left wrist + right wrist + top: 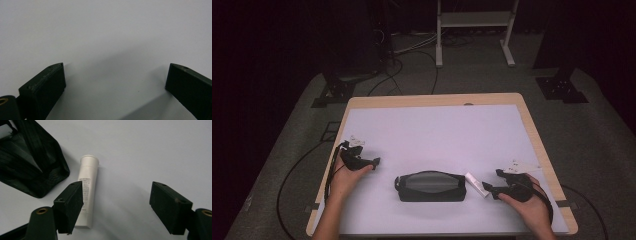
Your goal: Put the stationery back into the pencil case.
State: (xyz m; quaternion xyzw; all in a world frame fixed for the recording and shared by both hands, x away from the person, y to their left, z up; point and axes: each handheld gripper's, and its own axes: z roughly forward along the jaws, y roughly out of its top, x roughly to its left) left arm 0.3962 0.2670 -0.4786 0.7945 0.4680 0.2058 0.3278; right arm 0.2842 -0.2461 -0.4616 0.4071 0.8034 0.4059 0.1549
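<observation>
A black mesh zip pouch (pixel 430 186) lies near the front of the white mat, and its corner shows at the upper left of the right gripper view (pixel 30 165). Just right of it lies a small white tube (pixel 476 184) (pixel 87 187), cap end toward the pouch. My right gripper (pixel 490 192) (pixel 116 203) is open beside the tube; its left jaw overlaps the tube's lower part and nothing sits between the jaws. My left gripper (pixel 373 163) (pixel 113 80) rests open over bare mat left of the pouch.
The white mat (pixel 437 135) covers a wooden table (pixel 537 145). A white metal stand (pixel 474 30) and dark equipment bases with cables stand on the floor beyond the table's far edge.
</observation>
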